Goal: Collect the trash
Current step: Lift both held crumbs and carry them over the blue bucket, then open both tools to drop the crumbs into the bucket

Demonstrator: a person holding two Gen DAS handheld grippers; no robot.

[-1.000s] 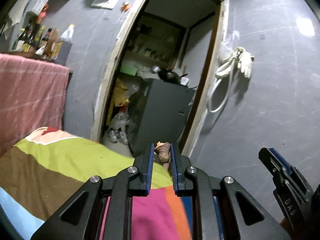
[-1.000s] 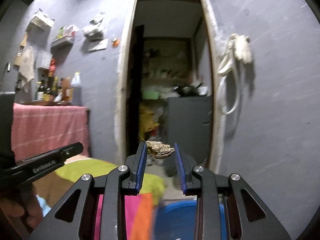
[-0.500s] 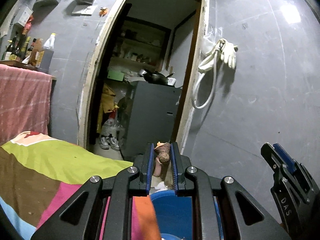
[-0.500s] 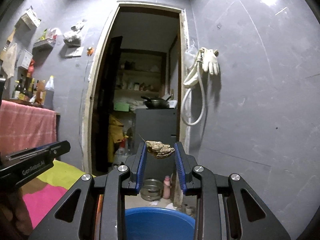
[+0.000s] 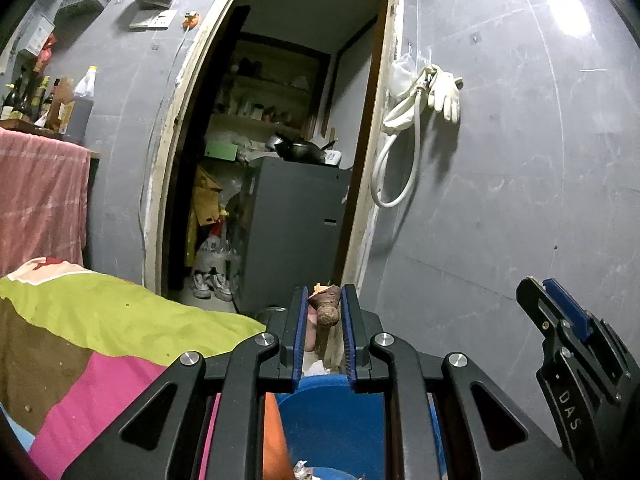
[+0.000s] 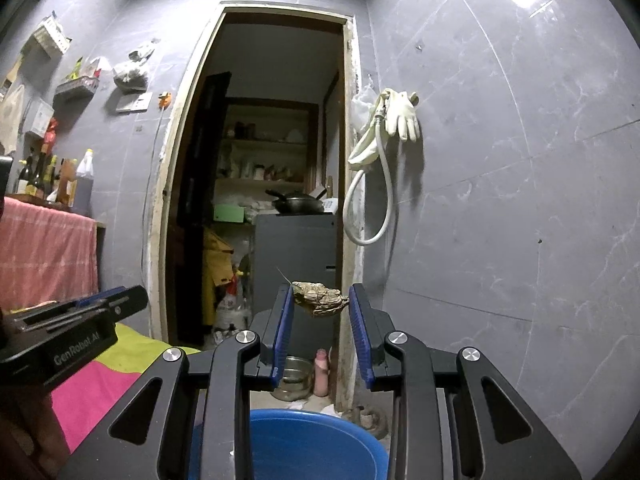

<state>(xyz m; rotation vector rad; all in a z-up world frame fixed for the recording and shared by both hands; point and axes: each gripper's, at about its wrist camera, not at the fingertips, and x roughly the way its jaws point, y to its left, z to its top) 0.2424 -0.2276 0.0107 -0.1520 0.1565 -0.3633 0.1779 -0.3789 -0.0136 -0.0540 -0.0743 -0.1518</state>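
Observation:
My left gripper [image 5: 323, 308] is shut on a brown lumpy scrap of trash [image 5: 326, 308], held above a blue basin [image 5: 332, 428] that has bits of litter at its bottom. My right gripper [image 6: 320, 304] is shut on a flat, crumpled brown scrap [image 6: 320, 303], also held above the blue basin [image 6: 312, 444]. Each gripper shows in the other's view: the right one at the lower right [image 5: 560, 328], the left one at the lower left [image 6: 80, 320].
A table with a multicoloured cloth [image 5: 92, 332] lies to the left of the basin. Ahead is an open doorway with a dark cabinet [image 5: 296, 224]. A hose and glove [image 5: 420, 120] hang on the grey tiled wall. A metal bowl [image 6: 296, 376] sits on the floor.
Both grippers have swung right, away from the cloth-covered table, until they hang over the blue basin. Each still holds its scrap.

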